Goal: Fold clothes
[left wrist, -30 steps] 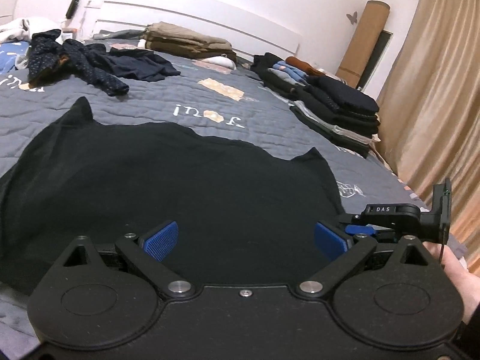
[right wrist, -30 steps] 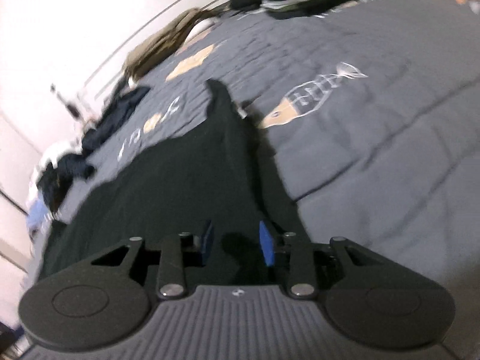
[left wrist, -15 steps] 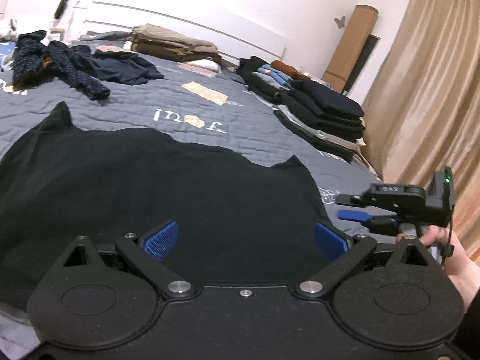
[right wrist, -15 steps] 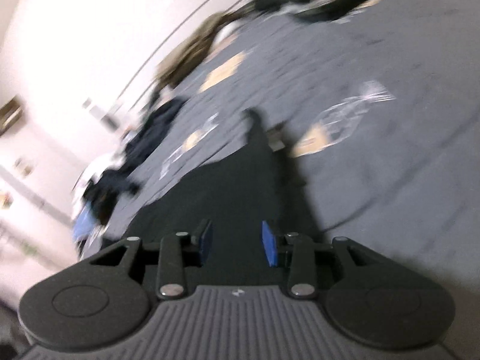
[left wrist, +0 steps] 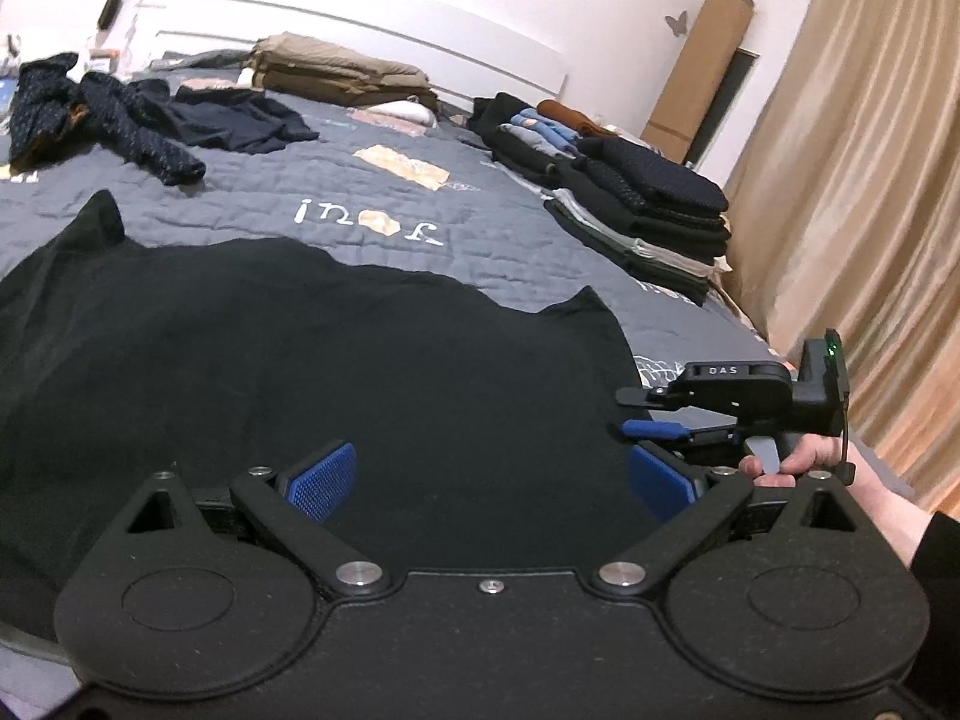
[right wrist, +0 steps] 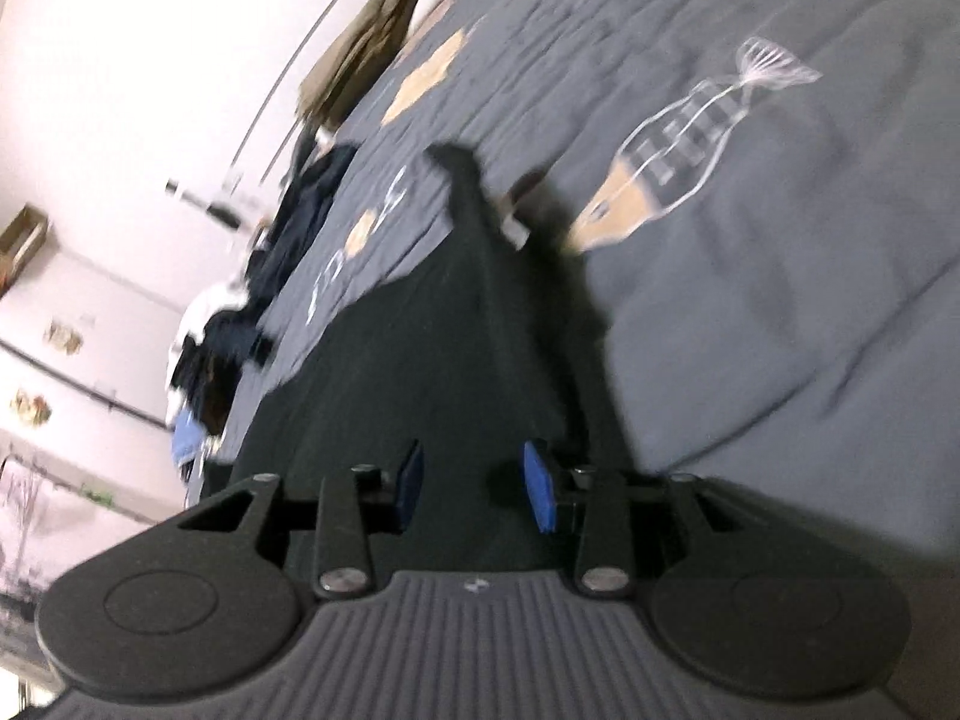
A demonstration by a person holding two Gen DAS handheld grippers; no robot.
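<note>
A black garment (left wrist: 288,360) lies spread flat on the grey quilted bed (left wrist: 360,192). My left gripper (left wrist: 492,480) hovers over its near edge, wide open, with nothing between the blue pads. In the left wrist view my right gripper (left wrist: 651,414) sits at the garment's right edge, held by a hand (left wrist: 798,462). The right wrist view is tilted and blurred: the right gripper (right wrist: 471,483) stands open over the black garment (right wrist: 420,372), pads apart and holding nothing.
Stacks of folded dark clothes (left wrist: 636,210) line the bed's right side. Folded tan items (left wrist: 342,72) lie by the headboard. Loose dark clothes (left wrist: 138,120) are heaped at the far left. A beige curtain (left wrist: 870,180) hangs on the right.
My right gripper has risen a little at the garment's right edge and its view has rolled further. The left gripper stays wide open over the garment, shifted slightly.
</note>
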